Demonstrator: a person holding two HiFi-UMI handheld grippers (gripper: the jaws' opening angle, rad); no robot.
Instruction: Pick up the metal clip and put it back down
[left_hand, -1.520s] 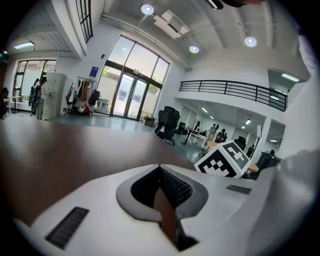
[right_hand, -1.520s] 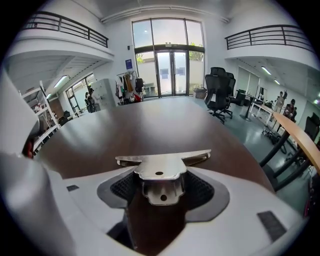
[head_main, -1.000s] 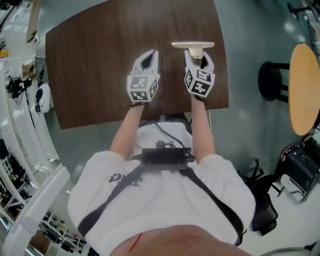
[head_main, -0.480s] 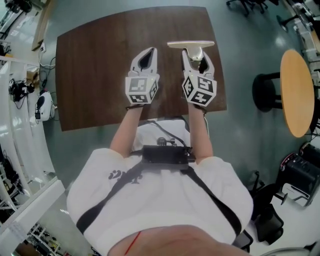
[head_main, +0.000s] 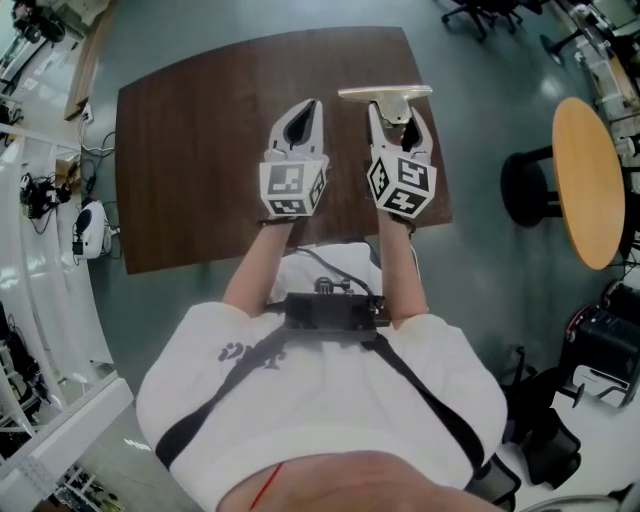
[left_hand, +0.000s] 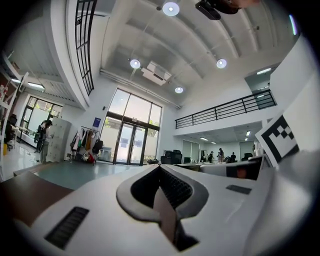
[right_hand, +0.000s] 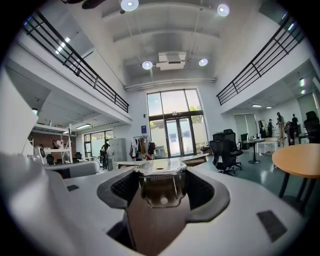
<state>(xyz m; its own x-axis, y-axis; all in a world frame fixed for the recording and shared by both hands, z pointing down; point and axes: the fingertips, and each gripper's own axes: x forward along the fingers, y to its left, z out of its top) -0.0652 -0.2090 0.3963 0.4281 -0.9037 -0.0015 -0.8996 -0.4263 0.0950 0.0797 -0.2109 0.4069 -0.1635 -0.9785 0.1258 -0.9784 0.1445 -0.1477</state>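
My right gripper (head_main: 393, 108) is shut on the metal clip (head_main: 386, 94), which shows as a wide pale bar across the fingertips, over the far right part of the brown table (head_main: 190, 150). In the right gripper view the shiny clip (right_hand: 161, 180) sits clamped between the jaws of the right gripper (right_hand: 161, 192), its handle facing the camera. I cannot tell whether it touches the table. My left gripper (head_main: 309, 106) hovers just left of it, shut with nothing in it. The left gripper view shows the left gripper (left_hand: 165, 200) with both pads meeting.
A round wooden table (head_main: 595, 180) and a black stool (head_main: 530, 185) stand on the floor to the right. Cables and a white device (head_main: 85, 215) lie on the floor at the left. The table's near edge runs just below both grippers.
The head camera has shifted a little, so the table sits differently in view. Both grippers stay side by side in about the same spot, and the right one still holds the clip.
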